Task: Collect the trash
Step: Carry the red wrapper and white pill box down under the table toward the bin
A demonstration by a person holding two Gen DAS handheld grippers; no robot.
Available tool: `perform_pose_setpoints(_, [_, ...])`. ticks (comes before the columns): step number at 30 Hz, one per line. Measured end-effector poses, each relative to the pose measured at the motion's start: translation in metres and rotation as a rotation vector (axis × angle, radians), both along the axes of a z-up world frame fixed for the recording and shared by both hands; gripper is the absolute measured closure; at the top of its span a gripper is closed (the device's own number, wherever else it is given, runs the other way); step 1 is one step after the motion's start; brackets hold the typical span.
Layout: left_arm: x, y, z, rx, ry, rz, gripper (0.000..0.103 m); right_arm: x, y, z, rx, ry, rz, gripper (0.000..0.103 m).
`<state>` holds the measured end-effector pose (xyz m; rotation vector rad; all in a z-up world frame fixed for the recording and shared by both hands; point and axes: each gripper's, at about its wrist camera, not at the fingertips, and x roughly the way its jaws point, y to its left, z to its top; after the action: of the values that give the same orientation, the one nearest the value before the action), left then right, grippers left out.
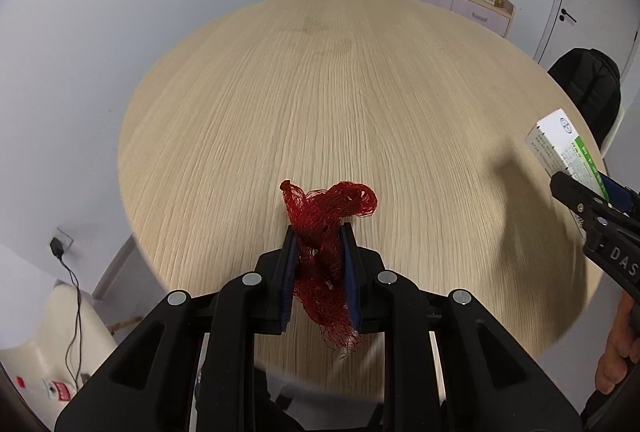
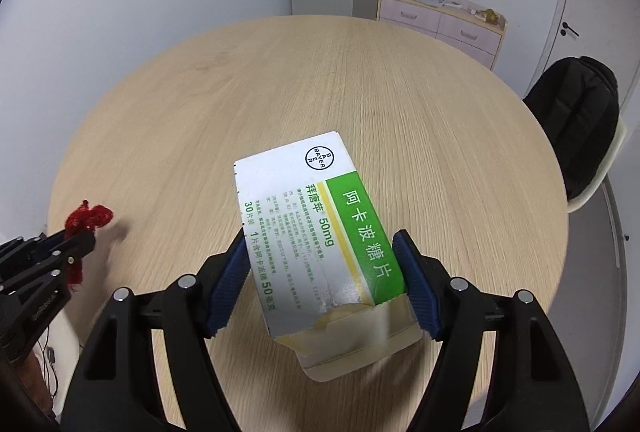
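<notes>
The left tool [image 1: 319, 264] pinches the red net [image 1: 326, 216] in the lower centre. The right tool [image 2: 324, 272] clamps the medicine box [image 2: 316, 232], long axis pointing away, above the bare bench [image 2: 280, 79]. No bin is visible, so the drop direction cannot be told.

Both tools share one build: the left gripper [image 1: 320, 232] and right gripper [image 2: 324, 244] have black ribbed plastic arms studded with round silver screws. Their fingers [image 2: 416, 292] carry ridged blue pads, and white letters mark one arm's side.

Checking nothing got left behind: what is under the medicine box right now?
Only bare round table shows beneath the medicine box, which is lifted in the right hand-held gripper. The patch directly under it is hidden.
</notes>
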<state>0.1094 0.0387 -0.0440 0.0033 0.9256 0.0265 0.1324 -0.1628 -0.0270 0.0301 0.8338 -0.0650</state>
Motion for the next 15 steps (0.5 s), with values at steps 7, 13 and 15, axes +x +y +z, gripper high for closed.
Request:
perform_pose_setpoints(7, [-0.056,0.006,0.001,-0.007,-0.026,-0.01,0.083,-0.069,0.01,0.01,0.001,-0.059,0.003,0.035])
perform_pose_setpoints(13, [-0.107,0.002,0.006,-0.022,-0.071,-0.033,0.082,-0.124,0.016,0.008,0.028,-0.089,0.007,0.035])
perform_pose_setpoints(15, [-0.12,0.0,0.004,-0.03,-0.076,-0.039,0.082,-0.137,0.018,0.005,0.03,-0.098,0.005,0.035])
